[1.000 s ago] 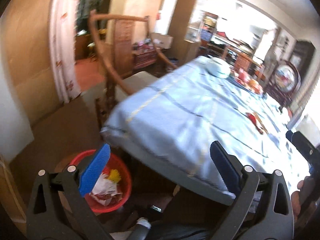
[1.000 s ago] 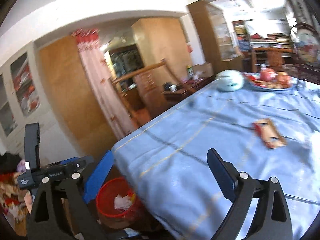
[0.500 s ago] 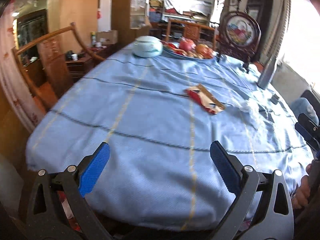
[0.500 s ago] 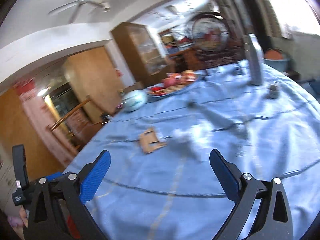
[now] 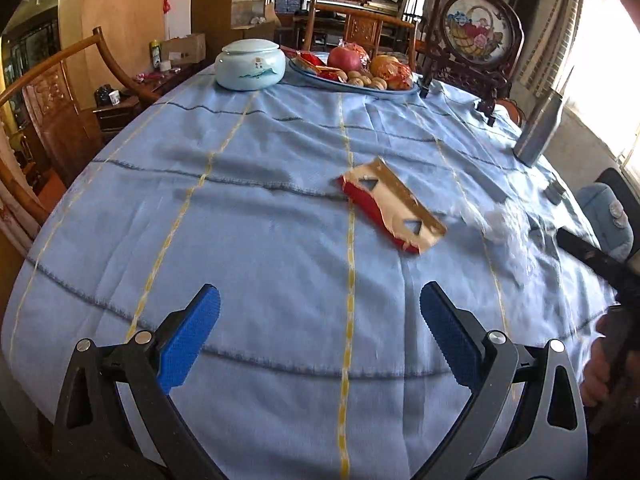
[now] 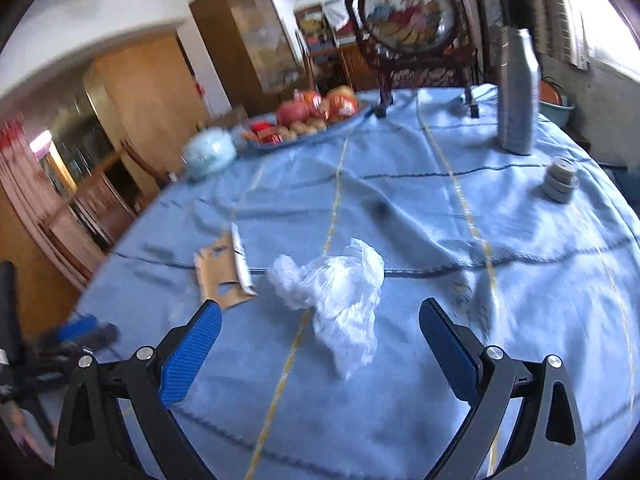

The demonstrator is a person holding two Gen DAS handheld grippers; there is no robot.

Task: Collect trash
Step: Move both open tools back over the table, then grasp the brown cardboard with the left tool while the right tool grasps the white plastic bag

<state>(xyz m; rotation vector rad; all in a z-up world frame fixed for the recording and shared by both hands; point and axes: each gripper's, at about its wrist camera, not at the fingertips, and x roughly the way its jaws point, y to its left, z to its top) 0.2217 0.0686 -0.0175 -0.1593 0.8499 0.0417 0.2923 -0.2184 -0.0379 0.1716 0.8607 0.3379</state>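
The left gripper (image 5: 320,312) hung with its blue-padded fingers spread wide and empty above the pale blue striped tablecloth (image 5: 248,240). Ahead of it lay a torn red-and-tan cardboard wrapper (image 5: 394,208), flat on the cloth. The right gripper (image 6: 320,328) was likewise spread and empty, with a crumpled white plastic bag (image 6: 340,284) lying just beyond its fingertips, beside that wrapper (image 6: 224,276). A fruit-filled blue oval platter (image 5: 384,90) stood at the far side.

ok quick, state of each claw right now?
Left claw: open, empty, above the tablecloth short of the torn red wrapper.
Right claw: open, empty, crumpled white plastic bag between its fingers, ungripped.
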